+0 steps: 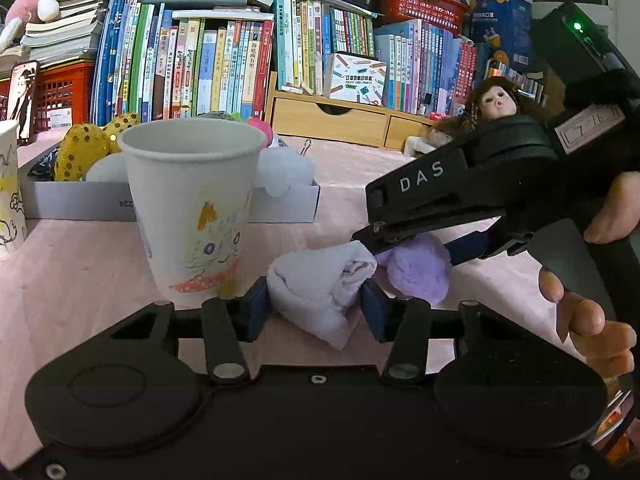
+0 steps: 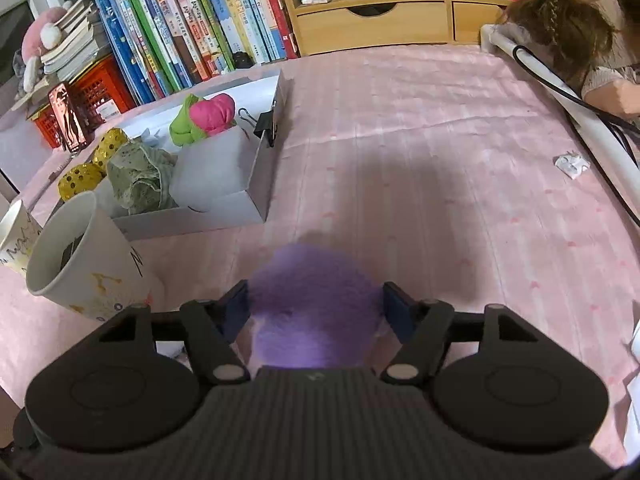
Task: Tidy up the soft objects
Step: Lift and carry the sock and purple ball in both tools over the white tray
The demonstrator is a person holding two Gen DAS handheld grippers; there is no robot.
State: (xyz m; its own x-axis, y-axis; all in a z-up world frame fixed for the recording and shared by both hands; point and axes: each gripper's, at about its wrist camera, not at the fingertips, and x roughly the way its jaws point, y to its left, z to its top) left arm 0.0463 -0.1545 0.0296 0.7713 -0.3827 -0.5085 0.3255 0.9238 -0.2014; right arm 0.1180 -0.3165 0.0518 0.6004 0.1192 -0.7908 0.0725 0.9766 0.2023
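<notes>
My left gripper [image 1: 316, 310] is shut on a rolled white cloth [image 1: 320, 288] that lies on the pink table cover, a blue pad against each side of it. Just right of the cloth is a fluffy purple pompom [image 1: 420, 270]. My right gripper [image 2: 316, 312] is shut on the purple pompom [image 2: 312, 308], angled steeply down, and a hand holds that gripper at the right of the left wrist view. Behind stands a shallow white box [image 2: 256, 184] with a gold sequinned toy [image 2: 80, 176], a green lacy fabric [image 2: 140, 180], a pink-and-green plush [image 2: 204, 118] and a white puff [image 2: 216, 168] in it.
A drawn-on paper cup [image 1: 188, 208] stands close left of the cloth, a second cup [image 1: 8, 188] at the far left. A binder clip [image 2: 266, 126] grips the box wall. Books, red crates, a wooden drawer unit [image 2: 372, 26] and a doll [image 2: 584, 8] line the back; a white tube with a cable [image 2: 560, 100] runs right.
</notes>
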